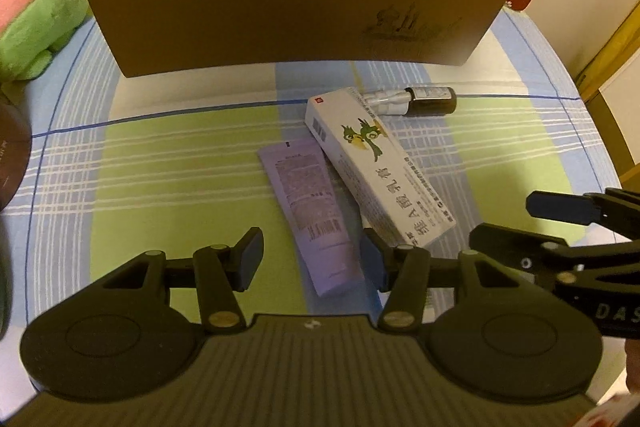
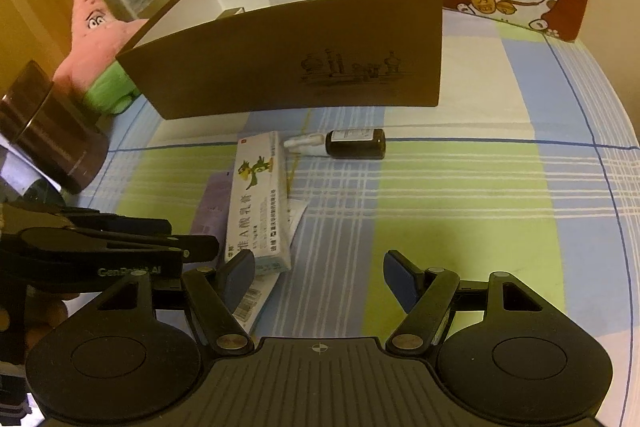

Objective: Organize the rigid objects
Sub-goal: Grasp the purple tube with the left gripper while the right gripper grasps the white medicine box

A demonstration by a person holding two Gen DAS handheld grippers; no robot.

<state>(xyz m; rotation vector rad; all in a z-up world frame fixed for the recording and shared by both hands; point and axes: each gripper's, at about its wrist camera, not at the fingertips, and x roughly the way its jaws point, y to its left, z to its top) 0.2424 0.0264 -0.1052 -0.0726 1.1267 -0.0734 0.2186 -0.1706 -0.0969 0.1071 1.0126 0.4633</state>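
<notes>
**Left jaws over the lilac tube; handling notes**

Left gripper (image 1: 312,263): jaws spread, nothing pinched. The flat lilac plastic tube (image 1: 310,211) lies on the checked green-and-blue cloth (image 1: 180,163), its lower end between the two pads but touching neither that I can tell. Judged light, soft-walled and slightly slick; it would dent under a hard squeeze. Best hold is probably across its narrow width near the stiffer crimped end, with gentle closing.

Just right of these jaws, the long white cardboard carton with a green bird print (image 1: 376,167) lies slanted, its edge overlapping or touching the tube's right side. Judged light, stiff, with crushable corners; grip across the short faces. It crowds the right pad and may shift if the tube is lifted.

Beyond the carton, a small dark glass spray bottle with a white nozzle (image 1: 420,100) lies on its side: rigid, smooth, likely to roll, fragile.

Ahead of everything stands the open brown cardboard box (image 1: 280,7), the probable destination; its tall near wall must be cleared.

Right gripper (image 2: 318,283): jaws spread, empty, over bare cloth right of the carton.
</notes>
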